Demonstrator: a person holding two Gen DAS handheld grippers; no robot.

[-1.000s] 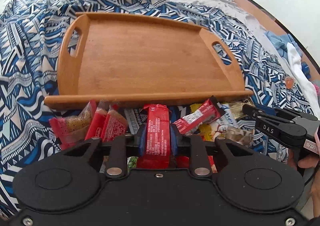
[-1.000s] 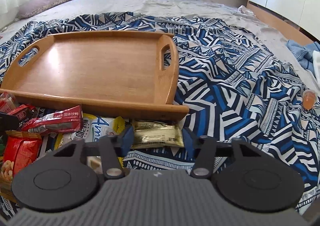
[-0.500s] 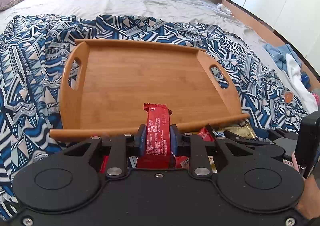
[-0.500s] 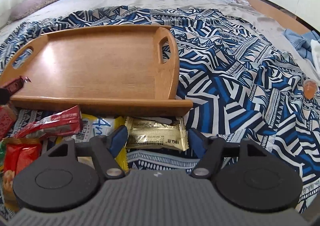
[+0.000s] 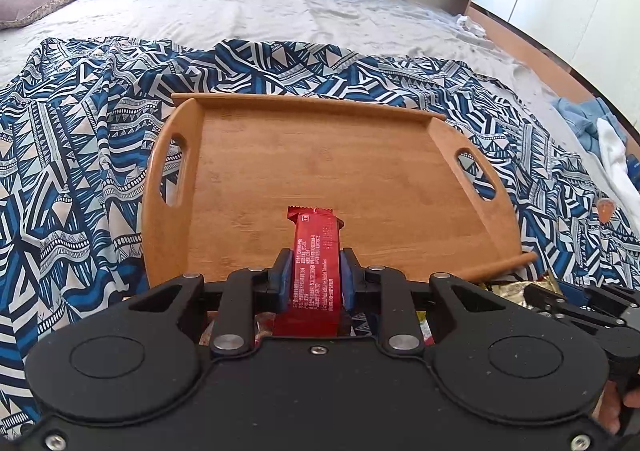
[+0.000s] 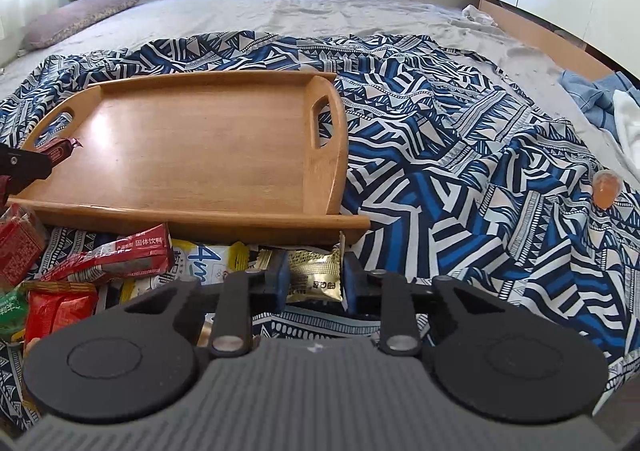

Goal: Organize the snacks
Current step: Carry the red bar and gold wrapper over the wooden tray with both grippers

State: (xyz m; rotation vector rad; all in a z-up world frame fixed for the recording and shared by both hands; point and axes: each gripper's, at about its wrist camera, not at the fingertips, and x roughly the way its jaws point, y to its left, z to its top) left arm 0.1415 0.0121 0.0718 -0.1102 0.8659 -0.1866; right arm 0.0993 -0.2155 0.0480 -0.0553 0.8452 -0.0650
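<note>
Your left gripper (image 5: 313, 276) is clamped on a long red foil snack bar (image 5: 315, 271), its blue pads pressing both long sides; the bar's crimped far end juts out over the near edge of the bare rectangular wooden tray with cut-out handles (image 5: 168, 187), which sits on the blue-and-white patterned blanket (image 5: 72, 155). Your right gripper (image 6: 315, 282) has just been closing and now pinches a small gold foil snack packet (image 6: 316, 280) between its blue pads, just off the tray's near right corner. To the left of that packet, along the tray's near edge, lies the loose pile of red, yellow and green snack packets (image 6: 120, 263) on the blanket.
</note>
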